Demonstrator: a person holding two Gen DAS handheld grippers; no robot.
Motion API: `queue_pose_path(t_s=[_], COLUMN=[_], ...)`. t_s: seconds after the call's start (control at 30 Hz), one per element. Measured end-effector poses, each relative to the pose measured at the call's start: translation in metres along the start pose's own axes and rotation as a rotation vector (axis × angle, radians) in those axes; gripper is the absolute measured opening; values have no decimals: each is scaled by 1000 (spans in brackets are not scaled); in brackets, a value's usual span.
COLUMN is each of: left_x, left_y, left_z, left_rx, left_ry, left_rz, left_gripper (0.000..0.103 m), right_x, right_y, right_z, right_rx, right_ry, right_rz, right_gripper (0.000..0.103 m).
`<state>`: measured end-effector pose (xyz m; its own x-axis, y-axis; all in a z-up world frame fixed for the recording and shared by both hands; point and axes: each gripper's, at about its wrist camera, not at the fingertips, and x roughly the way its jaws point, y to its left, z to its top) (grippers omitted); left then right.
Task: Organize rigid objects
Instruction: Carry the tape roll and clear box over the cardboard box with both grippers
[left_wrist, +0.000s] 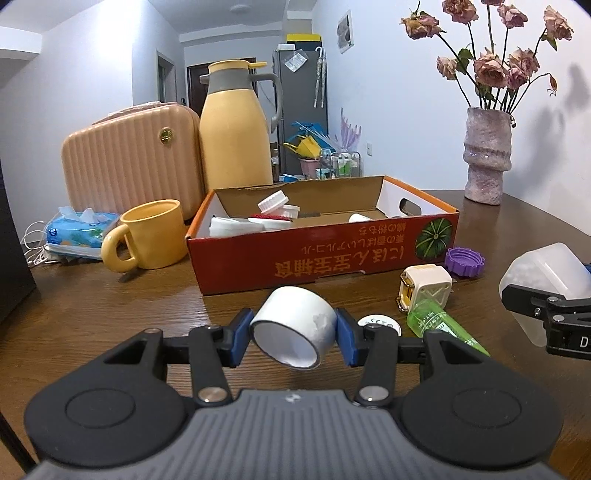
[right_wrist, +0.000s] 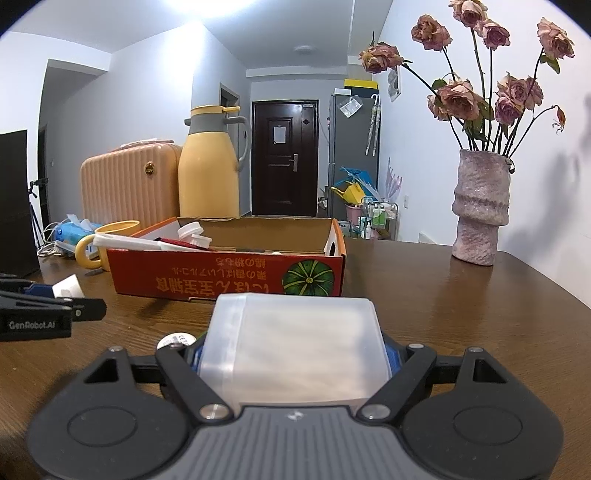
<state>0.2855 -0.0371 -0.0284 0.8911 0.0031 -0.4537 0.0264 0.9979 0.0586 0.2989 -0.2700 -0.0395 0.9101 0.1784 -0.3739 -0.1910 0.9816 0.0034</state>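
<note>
My left gripper (left_wrist: 293, 334) is shut on a white tape roll (left_wrist: 295, 325), held just above the wooden table in front of the red cardboard box (left_wrist: 321, 254). The box holds several white lids and small containers. My right gripper (right_wrist: 295, 354) is shut on a translucent plastic box (right_wrist: 295, 347), which hides the fingertips; the same plastic box (left_wrist: 543, 280) shows at the right edge of the left wrist view. Loose on the table lie a cream cube-shaped adapter (left_wrist: 426, 290), a purple lid (left_wrist: 464, 261), a green tube (left_wrist: 443, 325) and a white round disc (left_wrist: 380, 323).
A yellow mug (left_wrist: 151, 236), a tissue pack (left_wrist: 81, 230), a peach case (left_wrist: 129, 162) and a yellow thermos jug (left_wrist: 236, 129) stand behind and left of the box. A pink vase (left_wrist: 487, 155) with dried roses stands at the back right.
</note>
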Motion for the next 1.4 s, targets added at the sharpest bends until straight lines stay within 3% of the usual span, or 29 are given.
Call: queue_pose_path(t_s=[0.67, 1.4], left_x=[8, 85], left_y=[-12, -6], left_z=[35, 91], left_rx=[-14, -138], left_ry=[-39, -76], left_rz=[-3, 81], left_gripper=[48, 48], right_x=[18, 102], right_y=[12, 10], right_z=[39, 84], right_rx=[-20, 29], right_ry=[-60, -129], right_rz=[-7, -39], right_gripper=[81, 81])
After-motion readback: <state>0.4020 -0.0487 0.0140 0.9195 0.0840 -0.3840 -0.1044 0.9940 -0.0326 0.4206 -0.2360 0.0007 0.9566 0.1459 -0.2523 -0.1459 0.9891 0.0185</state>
